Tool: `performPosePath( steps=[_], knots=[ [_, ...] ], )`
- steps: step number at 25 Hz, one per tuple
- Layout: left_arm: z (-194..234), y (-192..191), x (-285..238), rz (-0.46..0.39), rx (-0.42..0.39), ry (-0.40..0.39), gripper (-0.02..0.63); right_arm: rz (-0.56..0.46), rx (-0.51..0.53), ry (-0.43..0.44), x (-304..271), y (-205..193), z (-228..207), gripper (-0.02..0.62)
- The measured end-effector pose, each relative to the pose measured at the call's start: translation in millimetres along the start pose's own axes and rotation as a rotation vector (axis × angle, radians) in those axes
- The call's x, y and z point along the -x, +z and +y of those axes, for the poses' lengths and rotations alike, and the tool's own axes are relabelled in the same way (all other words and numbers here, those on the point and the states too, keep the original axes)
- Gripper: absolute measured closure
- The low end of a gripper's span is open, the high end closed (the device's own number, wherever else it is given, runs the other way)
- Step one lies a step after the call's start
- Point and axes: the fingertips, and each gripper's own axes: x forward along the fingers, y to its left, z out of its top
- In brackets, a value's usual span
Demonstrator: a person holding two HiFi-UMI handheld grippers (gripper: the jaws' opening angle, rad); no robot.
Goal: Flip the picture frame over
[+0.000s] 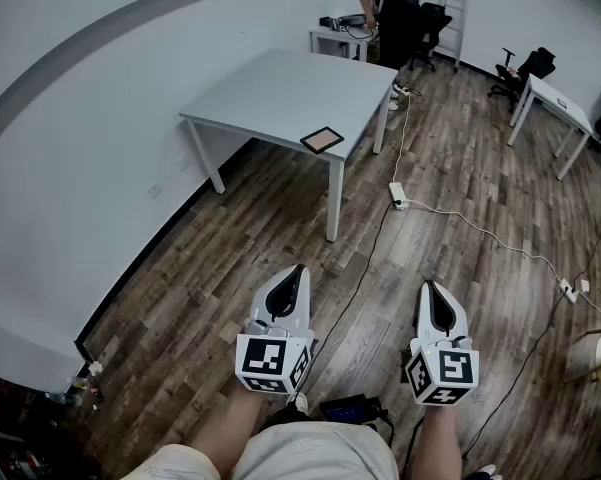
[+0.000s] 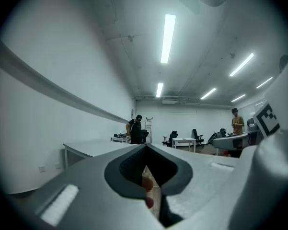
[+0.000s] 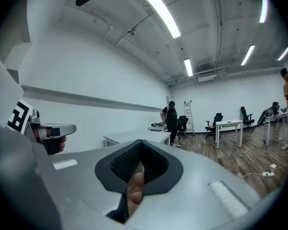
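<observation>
Hanging well short of the white table (image 1: 270,88) bearing the picture frame (image 1: 322,139), left gripper (image 1: 299,269) and right gripper (image 1: 430,287) are showing jaws together, empty.

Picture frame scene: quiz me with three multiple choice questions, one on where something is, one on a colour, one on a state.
1. Where does the picture frame lie? A on the floor; B on the table, near its close corner; C on a chair.
2. What colour is its rim? A black; B white; C yellow.
3. How do the jaws of the left gripper and right gripper stand? A both wide apart; B both clamped on the frame; C both together, empty.
Answers: B, the head view shows it flat by the table's corner; A, a dark border rings a brownish face; C, each gripper view shows jaws together, holding nothing.
</observation>
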Motion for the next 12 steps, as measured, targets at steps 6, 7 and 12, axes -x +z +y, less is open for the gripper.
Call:
performPosePath(
  steps=[6,7,12],
  knots=[
    [-0.1,0.2,0.2,0.002,0.008,0.006,0.604,0.003,0.000,0.005,-0.1,-0.1,-2.0,0.572],
    [0.8,0.5,0.6,0.002,0.010,0.007,0.604,0.004,0.000,0.006,-0.3,0.1,-1.4,0.572],
    [0.5,1.9,2.7,0.000,0.011,0.009,0.604,0.004,0.002,0.011,0.3,0.9,-0.4,0.572]
  ],
)
